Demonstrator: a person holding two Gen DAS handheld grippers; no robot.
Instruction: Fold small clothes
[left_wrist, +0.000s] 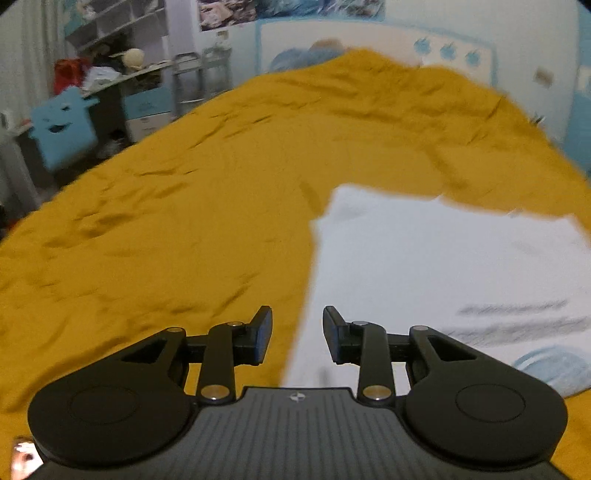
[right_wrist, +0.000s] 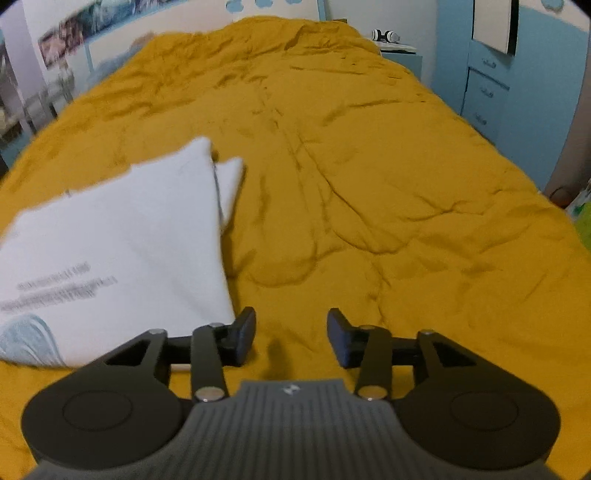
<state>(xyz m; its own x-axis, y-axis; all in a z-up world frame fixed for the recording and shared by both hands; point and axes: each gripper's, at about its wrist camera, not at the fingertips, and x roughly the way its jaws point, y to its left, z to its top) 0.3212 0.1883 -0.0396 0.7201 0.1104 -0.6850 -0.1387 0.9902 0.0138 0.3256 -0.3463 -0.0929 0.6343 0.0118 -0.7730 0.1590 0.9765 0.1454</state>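
Observation:
A small white garment (left_wrist: 424, 266) with grey lettering and a pale blue print lies folded flat on the mustard-yellow bed cover (left_wrist: 166, 221). In the left wrist view it fills the right half, and my left gripper (left_wrist: 297, 334) hangs open over its left edge, nothing between the pads. In the right wrist view the same garment (right_wrist: 122, 236) lies at the left, a smaller white flap showing past its far right edge. My right gripper (right_wrist: 291, 336) stands open just right of the garment's near corner, over bare yellow cover (right_wrist: 369, 184), holding nothing.
A shelf and desk with clutter (left_wrist: 110, 74) and a blue box with a face (left_wrist: 61, 129) stand left of the bed. Blue drawers (right_wrist: 487, 96) and a bedside table with headphones (right_wrist: 386, 36) stand right of it. The headboard (left_wrist: 369, 44) closes the far end.

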